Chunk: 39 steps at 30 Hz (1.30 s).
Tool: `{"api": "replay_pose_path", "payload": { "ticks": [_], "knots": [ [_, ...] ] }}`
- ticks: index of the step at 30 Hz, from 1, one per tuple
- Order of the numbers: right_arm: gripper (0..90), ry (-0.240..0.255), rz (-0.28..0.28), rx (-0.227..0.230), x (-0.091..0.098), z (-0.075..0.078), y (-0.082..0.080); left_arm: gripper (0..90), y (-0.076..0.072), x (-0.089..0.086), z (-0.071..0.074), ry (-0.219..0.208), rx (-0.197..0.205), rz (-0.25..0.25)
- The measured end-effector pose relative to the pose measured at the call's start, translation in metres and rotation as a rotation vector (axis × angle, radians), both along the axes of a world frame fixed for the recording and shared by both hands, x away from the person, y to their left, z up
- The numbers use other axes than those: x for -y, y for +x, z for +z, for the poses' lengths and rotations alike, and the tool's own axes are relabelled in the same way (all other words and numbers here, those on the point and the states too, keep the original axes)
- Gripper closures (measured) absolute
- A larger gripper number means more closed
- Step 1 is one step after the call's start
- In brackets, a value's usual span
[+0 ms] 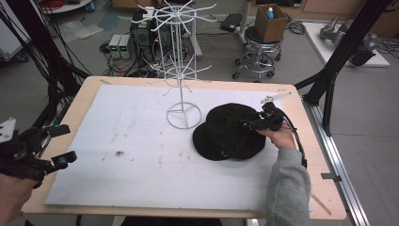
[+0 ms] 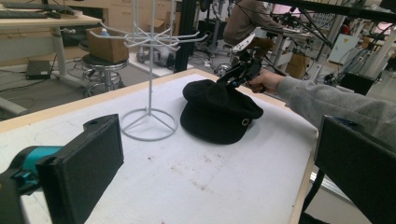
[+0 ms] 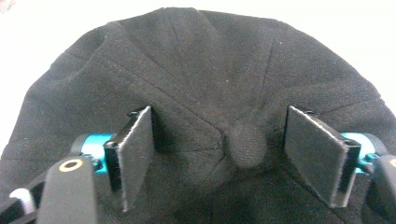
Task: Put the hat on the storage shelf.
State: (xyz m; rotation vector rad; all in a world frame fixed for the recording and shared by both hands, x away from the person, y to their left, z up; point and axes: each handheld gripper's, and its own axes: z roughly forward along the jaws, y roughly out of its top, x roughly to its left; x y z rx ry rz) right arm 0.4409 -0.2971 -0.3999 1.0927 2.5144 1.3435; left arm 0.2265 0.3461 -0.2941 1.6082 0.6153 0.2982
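We have the right claw (image 1: 248,124) down on the crown of the black cap (image 1: 229,133), and what matters for the next move is how its two pads sit about the fabric button (image 3: 246,143) at the top of the crown. In the right gripper view the button lies between the pads (image 3: 136,149), a little nearer the one on the picture's right than the other, with the seams of the crown fanning away from it ahead of us. The jaws stand partly open on either side of a ridge of cloth; they press into the crown, yet we cannot see them pinching the cloth tight, so we judge nothing is gripped yet. The cap lies directly under and ahead of this claw, on the surface (image 1: 141,155), with its brim turned toward the person's side.

From the right claw, the white wire rack (image 1: 182,70) stands just beyond the cap, close by its far edge, upright with its hooks well above the cap.

Our left claw (image 1: 60,145) hangs wide open and empty over the surface's near corner, well apart from the cap; in the left gripper view the cap (image 2: 219,114) lies far ahead of its pads (image 2: 88,163). So the right hand (image 1: 281,136) is by far the nearer, and we judge the pinch-and-lift falls to it.
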Motion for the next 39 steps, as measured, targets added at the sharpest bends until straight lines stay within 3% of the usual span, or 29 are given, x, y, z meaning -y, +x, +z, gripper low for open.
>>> {"api": "replay_pose_path", "payload": {
  "ticks": [3,8,12,21,28,39],
  "knots": [
    [33.7,-0.006,0.006,0.001,-0.001,0.000,0.000,1.7,0.000,0.000,0.000,0.000,0.002,-0.002],
    [57.4,-0.009,-0.009,0.009,0.000,0.002,-0.003,1.8,0.000,0.000,0.000,0.002,0.002,-0.001],
    [63.3,-0.030,-0.003,0.032,-0.001,0.006,-0.005,1.7,0.000,-0.001,0.000,0.000,-0.001,0.005],
    [68.2,-0.043,0.018,0.072,-0.002,0.020,-0.011,1.8,-0.001,-0.002,0.001,0.001,0.000,0.003],
    [68.8,-0.046,0.015,0.083,-0.001,0.022,-0.012,1.7,-0.002,-0.001,0.001,0.000,0.003,0.005],
    [69.6,-0.001,-0.002,0.099,0.004,0.037,-0.021,1.8,-0.002,-0.003,0.002,0.001,0.006,0.006]
  ]
}}
